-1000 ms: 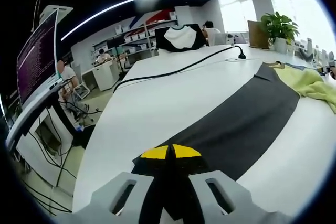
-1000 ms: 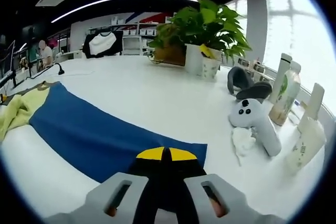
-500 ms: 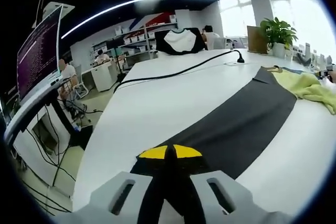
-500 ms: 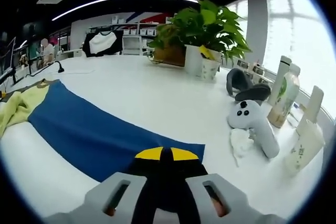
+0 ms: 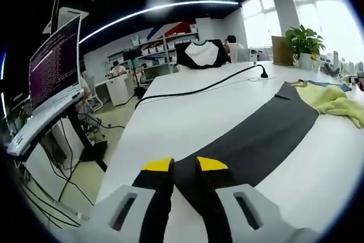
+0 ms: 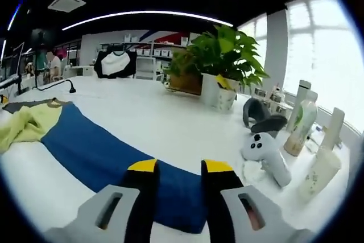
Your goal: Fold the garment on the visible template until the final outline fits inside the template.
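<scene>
Dark-grey template half [image 5: 267, 132] before the parted left hand-held gripper [image 5: 185, 164], blue half [image 6: 108, 152] before the parted right [image 6: 180, 166].

Left gripper [image 5: 185, 165] sits low, its yellow-tipped jaws parted with a narrow gap between them, both black fingers [image 5: 157, 183] rising side by side from the bottom of the left gripper view. Right gripper [image 6: 180, 167] shows a wider spread, yellow tips well apart, nothing pinched between them. Whether either pair of tips touches the surface beneath is hard to judge from here.
</scene>
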The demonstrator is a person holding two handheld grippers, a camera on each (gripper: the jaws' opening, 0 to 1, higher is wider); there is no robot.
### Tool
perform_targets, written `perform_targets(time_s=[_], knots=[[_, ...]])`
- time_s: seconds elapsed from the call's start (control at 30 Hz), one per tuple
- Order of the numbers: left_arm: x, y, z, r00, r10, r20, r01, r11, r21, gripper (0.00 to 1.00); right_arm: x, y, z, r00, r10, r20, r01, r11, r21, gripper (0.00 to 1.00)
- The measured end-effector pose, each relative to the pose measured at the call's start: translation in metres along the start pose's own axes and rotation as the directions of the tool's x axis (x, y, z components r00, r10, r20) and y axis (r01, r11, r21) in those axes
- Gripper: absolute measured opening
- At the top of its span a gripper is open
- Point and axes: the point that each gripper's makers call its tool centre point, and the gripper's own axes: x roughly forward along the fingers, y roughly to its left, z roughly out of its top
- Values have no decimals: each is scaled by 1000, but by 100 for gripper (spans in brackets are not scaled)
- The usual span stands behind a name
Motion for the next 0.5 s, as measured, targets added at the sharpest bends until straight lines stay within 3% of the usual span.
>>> perform_targets(time_s=[0.1, 0.23, 0.4, 0.5], knots=[[1, -5, 6, 1000, -4, 22, 4, 999, 44, 22, -4, 3, 13, 1000, -6, 27, 8, 999, -50, 40], [-4, -15, 19, 997, -27, 66, 24, 999, 43, 26, -12, 19, 24, 999, 16, 51, -12, 997, -76, 48], [-12, -26, 31, 994, -34, 100, 31, 999, 35, 44, -19, 34, 38, 995, 53, 90, -45, 995, -88, 56], [-17, -33, 36, 995, -14, 101, 6, 997, 74, 54, -22, 45, 47, 990, 81, 119, -68, 992, -109, 62]])
